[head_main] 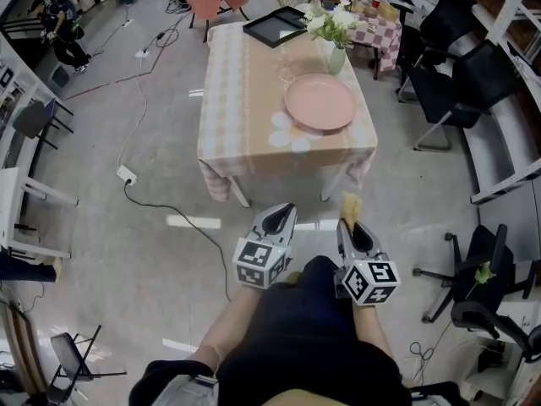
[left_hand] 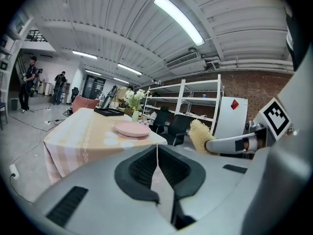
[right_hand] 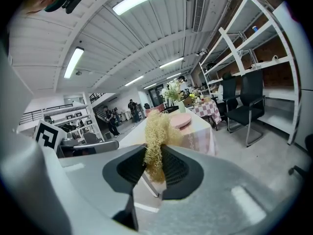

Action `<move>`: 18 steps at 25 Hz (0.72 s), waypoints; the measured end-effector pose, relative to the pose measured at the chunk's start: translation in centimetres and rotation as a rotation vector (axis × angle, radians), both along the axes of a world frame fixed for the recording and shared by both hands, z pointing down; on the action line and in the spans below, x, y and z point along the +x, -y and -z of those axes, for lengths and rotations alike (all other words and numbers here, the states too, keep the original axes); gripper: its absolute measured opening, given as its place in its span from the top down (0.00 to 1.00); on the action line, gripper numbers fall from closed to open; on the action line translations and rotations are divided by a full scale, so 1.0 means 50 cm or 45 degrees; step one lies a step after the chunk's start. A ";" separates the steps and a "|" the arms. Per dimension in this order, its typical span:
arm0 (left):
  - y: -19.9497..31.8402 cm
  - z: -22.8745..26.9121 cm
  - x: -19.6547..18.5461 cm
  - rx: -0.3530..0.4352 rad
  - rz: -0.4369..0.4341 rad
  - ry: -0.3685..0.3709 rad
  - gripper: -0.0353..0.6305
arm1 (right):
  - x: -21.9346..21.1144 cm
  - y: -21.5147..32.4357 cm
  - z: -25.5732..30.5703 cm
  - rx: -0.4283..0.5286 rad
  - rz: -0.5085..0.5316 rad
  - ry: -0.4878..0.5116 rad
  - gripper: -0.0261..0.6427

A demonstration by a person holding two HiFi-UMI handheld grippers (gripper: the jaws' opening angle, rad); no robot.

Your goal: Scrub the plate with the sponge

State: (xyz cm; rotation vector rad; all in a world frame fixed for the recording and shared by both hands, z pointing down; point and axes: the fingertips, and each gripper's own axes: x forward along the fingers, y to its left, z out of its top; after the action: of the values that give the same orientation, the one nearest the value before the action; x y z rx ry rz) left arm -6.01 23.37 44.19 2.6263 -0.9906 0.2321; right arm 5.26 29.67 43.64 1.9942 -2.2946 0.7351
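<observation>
**STATUS: GRIPPERS CLEAR OF THE TABLE, SPONGE HELD**

Left gripper (left_hand: 157, 155): jaws pressed together, nothing between them. Right gripper (right_hand: 155, 161): jaws clamped on the sponge (right_hand: 157, 131), a yellow fibrous pad projecting past the jaw tips. In the head view both grippers sit at lower centre of the frame, over the floor, well apart from the table (head_main: 241, 91). The pink plate (head_main: 319, 101) lies on the table, upper centre-right, near its right edge. A vase of flowers (head_main: 332, 34) and a black tray (head_main: 275, 25) stand higher in the frame.

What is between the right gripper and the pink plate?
Head view: beyond the sponge in the right gripper, only bare floor, then the tablecloth before the plate.
</observation>
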 end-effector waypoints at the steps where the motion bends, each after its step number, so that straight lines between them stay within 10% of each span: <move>1: -0.001 -0.002 -0.001 -0.005 -0.001 0.000 0.92 | 0.000 -0.001 -0.001 -0.004 -0.003 -0.001 0.84; 18: 0.066 -0.026 0.009 -0.040 0.050 0.011 0.92 | 0.049 0.075 -0.009 -0.002 -0.017 0.010 0.84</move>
State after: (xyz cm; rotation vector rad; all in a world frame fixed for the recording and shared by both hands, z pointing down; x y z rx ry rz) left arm -5.53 20.09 45.49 2.5771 -1.0324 0.2475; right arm 7.69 25.90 44.07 2.0117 -2.2866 0.7459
